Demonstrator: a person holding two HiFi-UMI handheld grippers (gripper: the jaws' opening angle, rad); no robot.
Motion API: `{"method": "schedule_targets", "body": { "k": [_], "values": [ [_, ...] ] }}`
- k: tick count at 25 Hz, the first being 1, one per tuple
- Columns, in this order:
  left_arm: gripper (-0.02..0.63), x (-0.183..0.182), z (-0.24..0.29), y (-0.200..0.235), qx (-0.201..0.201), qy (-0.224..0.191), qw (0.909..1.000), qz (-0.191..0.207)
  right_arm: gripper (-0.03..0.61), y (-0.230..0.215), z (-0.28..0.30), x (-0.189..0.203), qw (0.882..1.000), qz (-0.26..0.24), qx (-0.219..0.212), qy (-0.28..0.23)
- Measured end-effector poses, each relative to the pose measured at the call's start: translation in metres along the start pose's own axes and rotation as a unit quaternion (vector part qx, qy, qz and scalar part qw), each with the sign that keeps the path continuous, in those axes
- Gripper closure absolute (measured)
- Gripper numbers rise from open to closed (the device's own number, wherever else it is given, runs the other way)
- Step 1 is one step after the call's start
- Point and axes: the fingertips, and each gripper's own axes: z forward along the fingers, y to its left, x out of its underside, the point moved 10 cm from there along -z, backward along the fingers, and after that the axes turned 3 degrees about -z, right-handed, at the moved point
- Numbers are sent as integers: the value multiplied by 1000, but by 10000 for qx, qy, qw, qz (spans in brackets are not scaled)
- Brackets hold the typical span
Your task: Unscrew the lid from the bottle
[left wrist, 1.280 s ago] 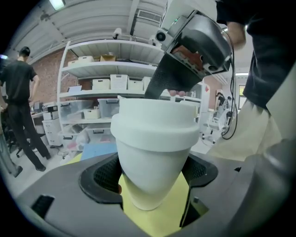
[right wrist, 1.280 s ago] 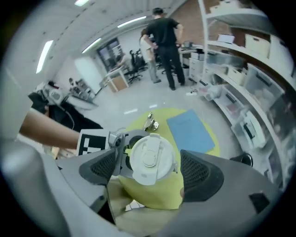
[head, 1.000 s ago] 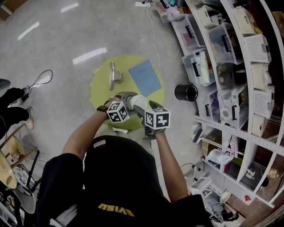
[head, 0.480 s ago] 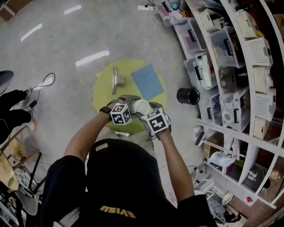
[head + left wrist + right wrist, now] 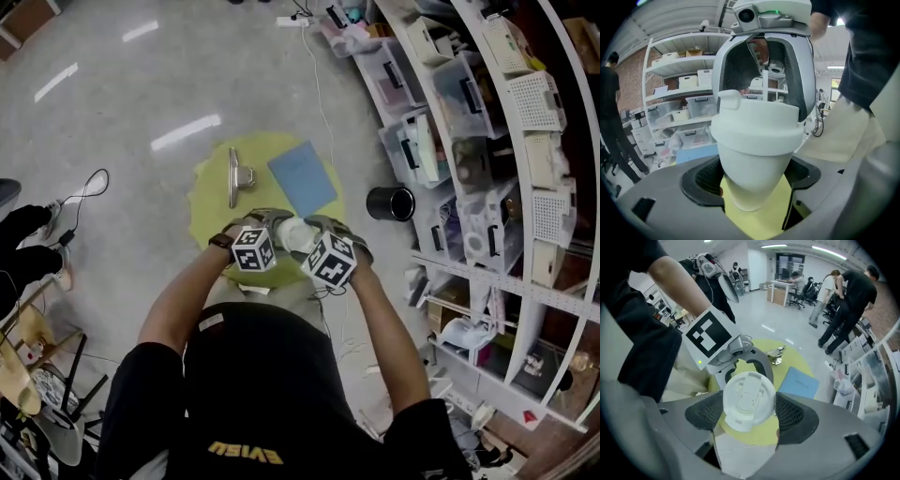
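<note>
We are clenching the left gripper [image 5: 754, 180] on the white bottle [image 5: 755, 161], its body wedged between both pads. The right gripper [image 5: 749, 412] has just been closing its jaws, and its 2 fingers are now grasping the lid [image 5: 749, 397] between them, above a yellow mat [image 5: 746, 436].

No legible text: the yellow lettering [image 5: 246, 452] on the person's black shirt [image 5: 253, 375] appears upside down and unclear; print on the blue booklet [image 5: 302, 176] is too small
</note>
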Motion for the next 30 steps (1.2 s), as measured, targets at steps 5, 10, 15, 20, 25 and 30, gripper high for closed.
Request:
{"method": "schedule_targets", "body": {
  "k": [5, 10, 15, 20, 25, 30],
  "values": [
    [206, -2, 3, -3, -153, -112, 9998, -18, 227, 0, -3, 11, 9998, -69, -9, -170],
    [206, -7, 9, -3, -70, -35, 9999, 104, 219, -2, -5, 25, 9980, 493, 118, -381],
    [206, -10, 13, -4, -192, -66, 9998, -38, 155, 7, -20, 57, 9140, 3390, 1057, -1962],
    [206, -13, 18, -9, -204, -50, 9998, 16, 169, 25, -15, 59, 8018, 5397, 1499, -2083],
    [206, -15, 23, -11, -242, -34, 9997, 82, 250, 23, -11, 61, 7967, 5522, 1752, -1722],
    [206, -17, 27, -12, -156, -10, 9998, 149, 256, 20, -13, 66, 8350, 5046, 1487, -1611]
  ]
}}
